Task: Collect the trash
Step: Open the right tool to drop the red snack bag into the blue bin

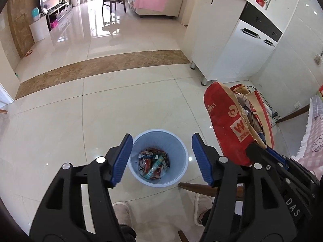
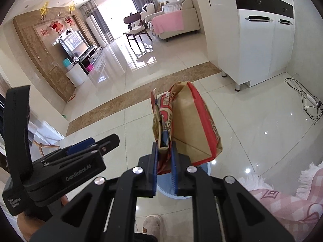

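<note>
Glossy tiled floor [image 1: 60, 121], trash half gathered.
Left gripper [image 1: 161, 159] hangs empty, jaws apart, above the blue bin [image 1: 181, 147] already holding wrappers [image 1: 154, 164]; right gripper [image 2: 164, 169] is clamped on a red-and-brown paper bag [image 2: 191, 121], not yet dropped in.

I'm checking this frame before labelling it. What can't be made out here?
- Right wrist view: most of the blue bin is hidden behind the right gripper and its red paper bag.
- Left wrist view: the wrappers in the bin are too small to read.
- The bag's contents stay hidden inside it.
</note>
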Demonstrator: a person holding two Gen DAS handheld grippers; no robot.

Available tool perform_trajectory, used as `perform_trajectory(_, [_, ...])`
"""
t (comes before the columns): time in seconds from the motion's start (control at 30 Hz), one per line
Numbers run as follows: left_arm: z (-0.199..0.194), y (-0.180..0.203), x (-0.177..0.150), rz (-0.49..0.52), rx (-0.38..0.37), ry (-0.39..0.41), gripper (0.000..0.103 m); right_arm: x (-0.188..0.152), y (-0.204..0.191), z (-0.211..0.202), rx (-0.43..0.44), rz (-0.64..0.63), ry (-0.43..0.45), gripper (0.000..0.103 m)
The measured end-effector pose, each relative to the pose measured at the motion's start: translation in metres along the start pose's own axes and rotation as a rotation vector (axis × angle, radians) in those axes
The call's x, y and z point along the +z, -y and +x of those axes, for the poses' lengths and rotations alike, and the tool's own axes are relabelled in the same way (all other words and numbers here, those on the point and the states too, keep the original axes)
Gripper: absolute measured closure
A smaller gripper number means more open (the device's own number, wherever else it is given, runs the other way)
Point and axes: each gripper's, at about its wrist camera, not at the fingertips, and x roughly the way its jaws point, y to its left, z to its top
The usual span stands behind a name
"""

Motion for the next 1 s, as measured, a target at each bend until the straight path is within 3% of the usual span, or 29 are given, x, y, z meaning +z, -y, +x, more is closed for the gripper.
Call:
perform_trajectory(0.1, [-0.007, -0.003, -0.003, -0.014, 0.01, 0.022, 0.035, 0.007, 0.004, 0.005, 0.007, -0.009, -0.004, 0.091])
perform_trajectory(0.53, [-0.027, -0.026, -0.005, -0.074, 0.056, 0.102, 0.033, 0.019, -0.014, 0.019, 0.022, -0.045, 0.025, 0.091])
perform_trajectory(0.63, [-0.031, -0.028, -0.006, -0.073, 0.086, 0.128, 0.031, 0.022, -0.011, 0.025, 0.05, -0.013, 0.06, 0.083])
perform_trajectory(0.7, [-0.033, -0.03, -0.005, -0.084, 0.092, 0.143, 0.029, 0.022, -0.008, 0.029, 0.036, 0.006, 0.06, 0.071])
perform_trajectory(1.0, [-0.045, -0.029, -0.007, -0.099, 0.089, 0.174, 0.028, 0.017, -0.003, 0.013, -0.01, -0.003, 0.068, 0.061])
